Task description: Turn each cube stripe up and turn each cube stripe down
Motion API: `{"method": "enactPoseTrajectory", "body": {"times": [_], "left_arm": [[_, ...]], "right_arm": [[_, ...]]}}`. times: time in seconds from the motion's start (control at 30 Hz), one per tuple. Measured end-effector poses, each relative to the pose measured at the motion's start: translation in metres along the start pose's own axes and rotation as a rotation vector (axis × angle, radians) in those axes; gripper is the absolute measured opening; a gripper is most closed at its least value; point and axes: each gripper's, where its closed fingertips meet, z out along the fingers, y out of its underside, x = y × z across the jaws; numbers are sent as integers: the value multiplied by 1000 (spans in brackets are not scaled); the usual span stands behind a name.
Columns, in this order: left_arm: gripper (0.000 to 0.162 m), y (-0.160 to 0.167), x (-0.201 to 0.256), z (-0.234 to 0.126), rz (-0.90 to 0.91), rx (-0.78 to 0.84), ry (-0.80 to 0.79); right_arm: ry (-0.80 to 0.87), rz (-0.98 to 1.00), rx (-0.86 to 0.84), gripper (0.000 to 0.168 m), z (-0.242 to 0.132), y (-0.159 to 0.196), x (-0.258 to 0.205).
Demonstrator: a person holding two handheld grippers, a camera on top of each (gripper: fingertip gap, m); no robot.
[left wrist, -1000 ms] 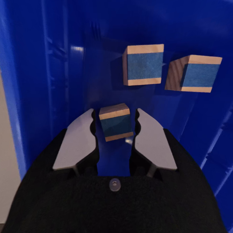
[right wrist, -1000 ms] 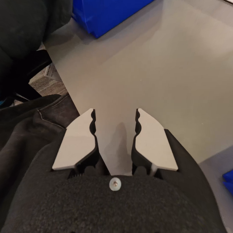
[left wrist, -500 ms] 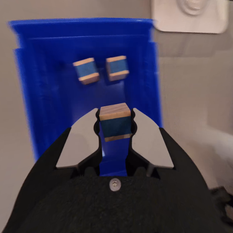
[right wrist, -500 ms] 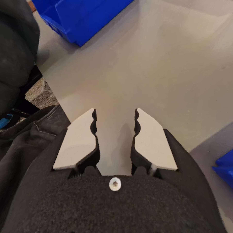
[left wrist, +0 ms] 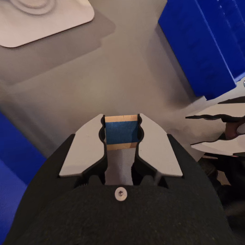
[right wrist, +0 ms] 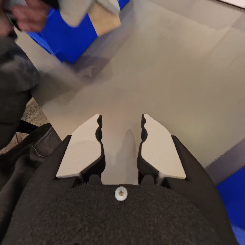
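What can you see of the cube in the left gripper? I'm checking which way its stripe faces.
The cube is pale wood with a wide blue stripe across the face toward the left wrist camera, bare wood strips above and below. It sits squarely in the left gripper, whose fingers press its two sides. It hangs over the grey table, outside the blue bin. Its other faces are hidden.

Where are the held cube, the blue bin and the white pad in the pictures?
cube (left wrist: 121,132): left wrist view, on its blue stripe.
blue bin (left wrist: 198,50): left wrist view, on its outer wall.
white pad (left wrist: 39,19): left wrist view, on its top surface.
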Motion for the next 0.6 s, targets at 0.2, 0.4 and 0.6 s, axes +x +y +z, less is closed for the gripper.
{"method": "enactPoseTrajectory", "body": {"times": [0.2,0.4,0.6], "left_arm": [[45,-6,34,3,-83,67,291],[44,-52,90,-70,-378,351,1123],[44,-55,88,-68,-480,430,1236]], "right_arm": [[-123,56,93,57,9,-26,-12],[-695,472,380,61,-8,-73,-46],[-939,727,549,67,-21,-115,-48]]}}
